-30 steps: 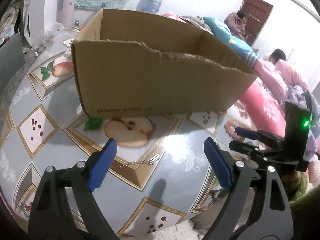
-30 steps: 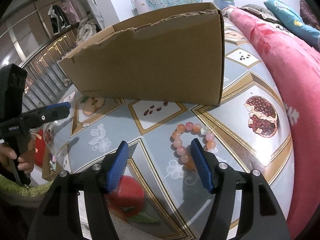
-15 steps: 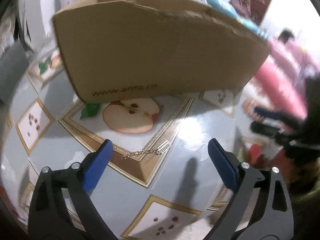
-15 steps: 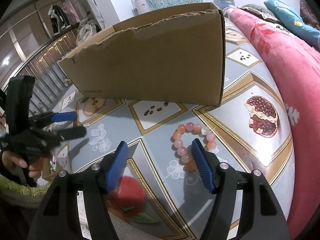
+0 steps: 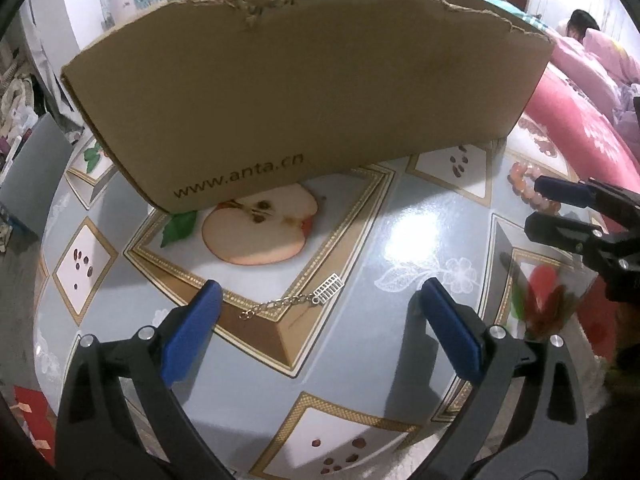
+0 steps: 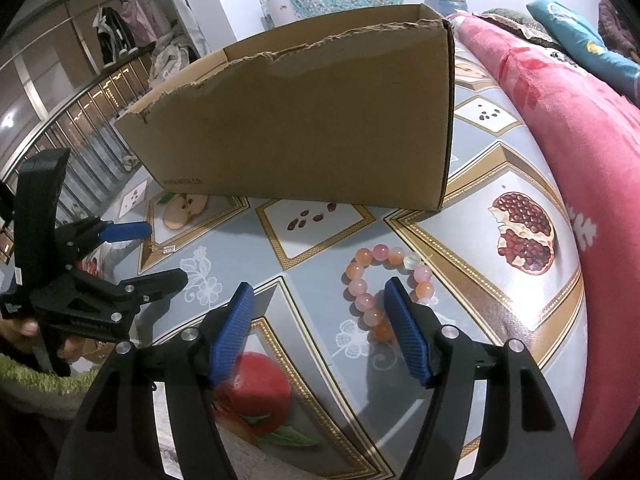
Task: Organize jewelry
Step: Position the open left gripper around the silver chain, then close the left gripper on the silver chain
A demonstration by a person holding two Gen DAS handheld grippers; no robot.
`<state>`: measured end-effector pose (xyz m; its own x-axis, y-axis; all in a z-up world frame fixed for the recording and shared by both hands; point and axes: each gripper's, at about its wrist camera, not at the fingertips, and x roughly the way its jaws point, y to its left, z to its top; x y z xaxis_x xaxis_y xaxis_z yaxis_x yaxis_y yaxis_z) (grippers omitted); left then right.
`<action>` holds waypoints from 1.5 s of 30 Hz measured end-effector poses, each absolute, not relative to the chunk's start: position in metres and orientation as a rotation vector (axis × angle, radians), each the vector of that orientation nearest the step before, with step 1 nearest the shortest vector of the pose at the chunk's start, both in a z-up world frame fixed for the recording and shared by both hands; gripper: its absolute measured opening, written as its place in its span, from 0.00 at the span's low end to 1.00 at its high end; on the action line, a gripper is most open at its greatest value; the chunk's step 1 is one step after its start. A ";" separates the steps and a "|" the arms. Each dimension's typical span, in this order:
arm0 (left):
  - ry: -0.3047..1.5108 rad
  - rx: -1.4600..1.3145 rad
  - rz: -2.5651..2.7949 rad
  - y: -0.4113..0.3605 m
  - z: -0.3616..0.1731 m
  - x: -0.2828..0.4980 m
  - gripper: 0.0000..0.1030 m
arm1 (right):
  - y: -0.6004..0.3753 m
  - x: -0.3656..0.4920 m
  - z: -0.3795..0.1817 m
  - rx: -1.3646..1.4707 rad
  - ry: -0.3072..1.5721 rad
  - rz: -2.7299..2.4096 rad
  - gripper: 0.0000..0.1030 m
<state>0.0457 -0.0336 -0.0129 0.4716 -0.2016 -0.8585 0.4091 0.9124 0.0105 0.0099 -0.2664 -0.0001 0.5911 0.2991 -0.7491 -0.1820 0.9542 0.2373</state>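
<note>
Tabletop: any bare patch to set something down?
Free: between the chain and bead bracelet, around the glare, front of the cardboard box. Also right of the bracelet, over the pomegranate print. Crowded: at both pieces.

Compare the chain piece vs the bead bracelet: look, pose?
The chain bracelet is thin metal links with a small flat charm; the bead bracelet is chunky pink-orange beads. The chain lies stretched nearly straight; the beads form a closed loop. Both lie flat on the tablecloth, outside the cardboard box.

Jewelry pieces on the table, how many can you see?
2: a chain in front of the open left gripper, a bead bracelet by the open right gripper. The box may hide more.
</note>
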 end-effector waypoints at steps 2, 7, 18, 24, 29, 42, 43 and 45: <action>1.023 0.220 -0.362 -0.032 -0.010 0.048 0.93 | -0.266 0.010 0.000 0.141 0.897 0.281 0.64; 1.029 0.217 -0.358 -0.027 -0.009 0.055 0.93 | -0.265 0.010 -0.001 0.146 0.894 0.281 0.65; 1.036 0.219 -0.349 -0.028 -0.015 0.048 0.93 | -0.266 0.009 -0.001 0.153 0.893 0.282 0.65; 1.029 0.195 -0.341 -0.026 -0.011 0.052 0.92 | -0.266 0.009 -0.001 0.153 0.895 0.283 0.65; 0.961 0.180 -0.361 -0.016 0.002 0.046 0.87 | -0.267 0.009 -0.001 0.157 0.894 0.284 0.65; 1.004 0.209 -0.396 -0.024 -0.006 0.047 0.46 | -0.267 0.009 0.000 0.154 0.896 0.284 0.65; 1.002 0.216 -0.394 -0.024 -0.006 0.046 0.44 | -0.267 0.010 0.000 0.154 0.897 0.285 0.66; 0.998 0.223 -0.392 -0.026 -0.006 0.046 0.40 | -0.267 0.010 0.000 0.155 0.896 0.285 0.66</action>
<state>0.0458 -0.0259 -0.0060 0.4804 -0.2182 -0.8495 0.4190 0.9080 0.0037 0.0096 -0.2670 0.0003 0.5902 0.3082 -0.7462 -0.1795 0.9512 0.2509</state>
